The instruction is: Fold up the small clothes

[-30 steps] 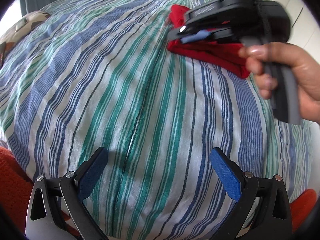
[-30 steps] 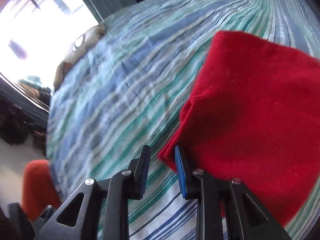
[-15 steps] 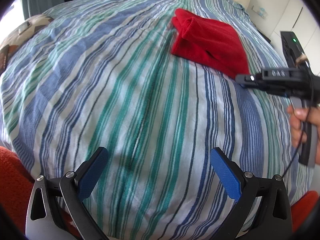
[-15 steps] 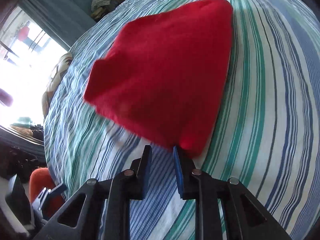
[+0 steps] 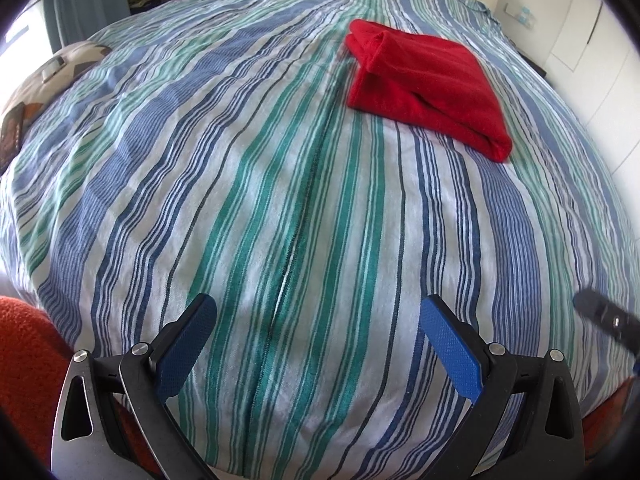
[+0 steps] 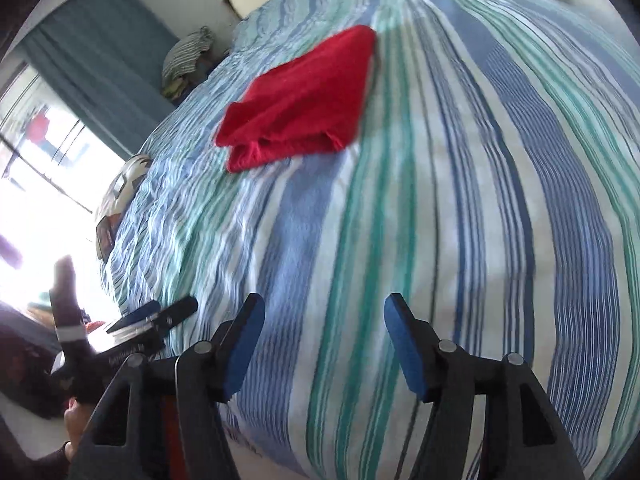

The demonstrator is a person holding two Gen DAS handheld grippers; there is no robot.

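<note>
A folded red garment lies on the striped bed cover, far from both grippers; it also shows in the right wrist view as the red garment. My left gripper hangs open over the near part of the bed, nothing between its blue pads. My right gripper is near the bed's front edge, its jaws opening with only bed cover seen between them. The right gripper's body pokes in at the right edge of the left view. The left gripper and the hand holding it appear at lower left of the right view.
A patterned pillow and a dark flat object lie at the bed's left side. Bundled striped cloth sits by the teal curtain. Orange fabric is at the bed's near left corner. A white wall and cupboard stand to the right.
My right gripper let go of the red garment, drew back toward the bed's near edge and spread its jaws. The garment now lies folded and alone. My left gripper stayed put.
</note>
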